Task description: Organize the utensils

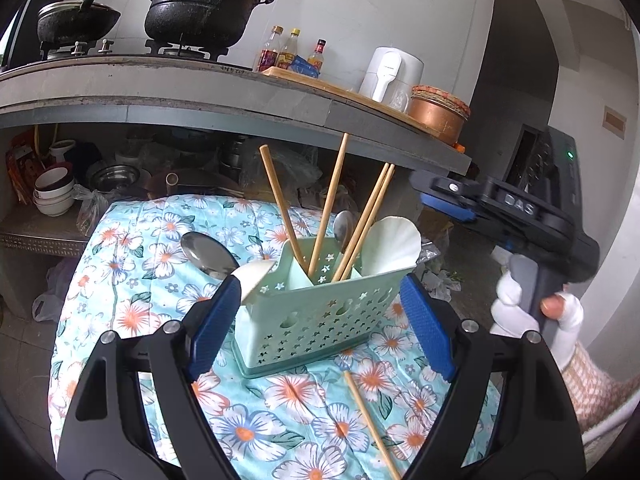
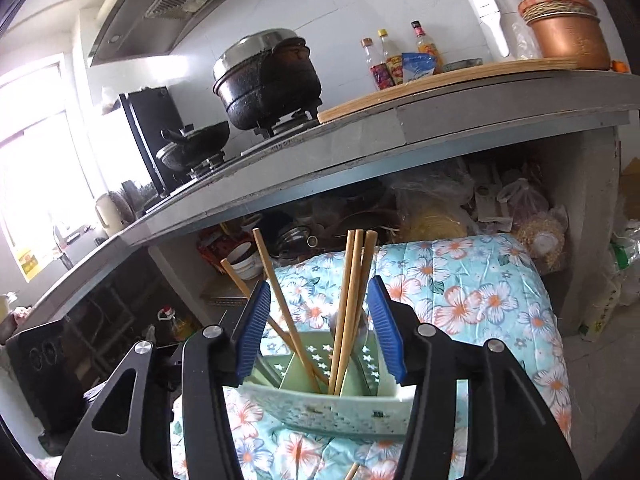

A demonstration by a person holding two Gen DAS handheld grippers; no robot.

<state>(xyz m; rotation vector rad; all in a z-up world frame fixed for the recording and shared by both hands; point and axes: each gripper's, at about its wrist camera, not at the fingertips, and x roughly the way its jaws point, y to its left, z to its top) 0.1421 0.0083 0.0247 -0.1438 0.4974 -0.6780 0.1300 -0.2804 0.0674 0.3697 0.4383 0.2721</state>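
Observation:
A pale green perforated utensil holder stands on the floral cloth. My left gripper has its blue pads against both ends of it. Several wooden chopsticks, a metal spoon and white spoons stand in it. A big metal spoon shows behind its left end. One chopstick lies on the cloth in front. My right gripper hangs over the holder, open, with the upright chopsticks between its pads, untouched. A gloved hand holds it.
A grey counter overhangs the table's far side, carrying black pots, sauce bottles, a white kettle and a copper pot. Bowls and bags fill the shelf below it.

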